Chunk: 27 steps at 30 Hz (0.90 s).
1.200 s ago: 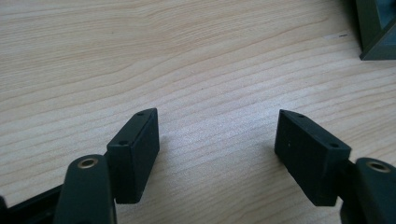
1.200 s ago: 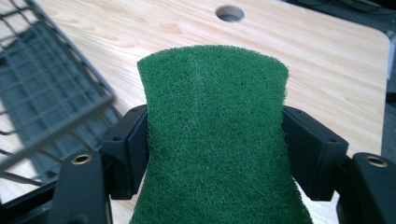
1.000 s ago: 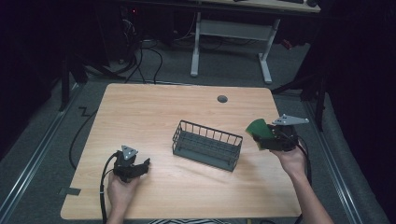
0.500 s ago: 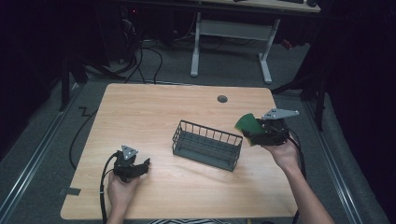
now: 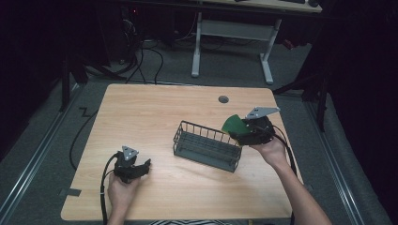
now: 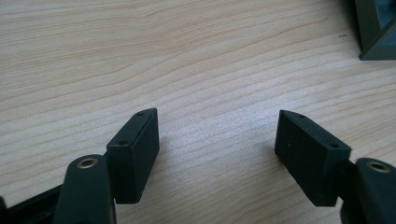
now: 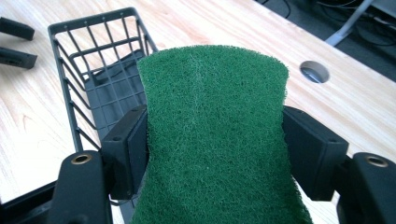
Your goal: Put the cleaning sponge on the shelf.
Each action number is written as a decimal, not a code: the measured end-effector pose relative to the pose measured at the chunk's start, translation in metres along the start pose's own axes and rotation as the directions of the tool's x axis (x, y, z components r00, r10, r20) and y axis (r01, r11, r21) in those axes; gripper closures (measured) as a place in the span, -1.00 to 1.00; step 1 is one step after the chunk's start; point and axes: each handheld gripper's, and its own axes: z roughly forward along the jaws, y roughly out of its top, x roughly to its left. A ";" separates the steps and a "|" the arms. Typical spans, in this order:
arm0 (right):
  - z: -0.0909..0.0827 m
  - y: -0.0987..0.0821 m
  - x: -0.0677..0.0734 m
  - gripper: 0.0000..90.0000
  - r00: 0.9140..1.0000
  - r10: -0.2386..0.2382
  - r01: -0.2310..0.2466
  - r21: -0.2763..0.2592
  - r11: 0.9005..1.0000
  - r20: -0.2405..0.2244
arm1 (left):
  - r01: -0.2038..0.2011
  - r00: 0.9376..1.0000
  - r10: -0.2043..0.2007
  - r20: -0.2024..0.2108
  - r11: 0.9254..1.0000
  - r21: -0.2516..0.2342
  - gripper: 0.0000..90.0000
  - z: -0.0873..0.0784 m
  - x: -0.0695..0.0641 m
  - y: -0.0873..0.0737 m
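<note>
A green scouring pad [image 7: 215,135] is pinched between both black pads of my right gripper [image 7: 215,149], which is shut on it. In the high view that gripper [image 5: 240,131] holds the pad [image 5: 233,123] in the air at the right end of the dark wire basket [image 5: 206,145], just above its rim. The basket [image 7: 100,70] lies below and beyond the pad in the right gripper view. My left gripper [image 5: 141,167] rests low near the front left of the table, jaws wide apart. Its pads [image 6: 135,149] have only bare wood between them.
The wooden table [image 5: 155,117] has a round cable hole [image 5: 223,99] at the back right. A basket corner [image 6: 376,28] shows in the left gripper view. A cable [image 5: 105,183] trails from the left gripper over the front edge. A white desk frame [image 5: 230,42] stands behind the table.
My right gripper has carried the green pad leftward and slightly up, from right of the basket to over its right end. The left gripper has stayed put.
</note>
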 end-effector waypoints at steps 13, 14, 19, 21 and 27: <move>0.017 0.001 0.008 -0.33 0.999 -0.029 0.030 0.024 0.999 -0.041 | -0.001 1.000 0.001 -0.001 1.000 0.000 -0.31 0.000 0.000 0.000; 0.019 0.001 0.010 -0.33 0.998 -0.041 0.042 0.027 0.999 -0.043 | -0.001 1.000 0.001 0.000 1.000 0.000 -0.31 0.000 0.000 0.000; 0.021 0.000 0.013 -0.33 0.997 -0.056 0.058 0.036 0.998 -0.054 | -0.001 1.000 0.001 0.000 1.000 0.000 -0.31 0.000 0.000 0.000; 0.022 0.000 0.014 -0.34 0.997 -0.057 0.059 0.040 0.997 -0.060 | 0.000 1.000 0.000 0.000 1.000 0.000 -0.31 0.000 0.000 0.000; 0.024 0.000 0.016 -0.34 0.995 -0.062 0.065 0.045 0.997 -0.075 | -0.001 1.000 0.001 0.000 1.000 0.000 -0.31 0.000 0.000 0.000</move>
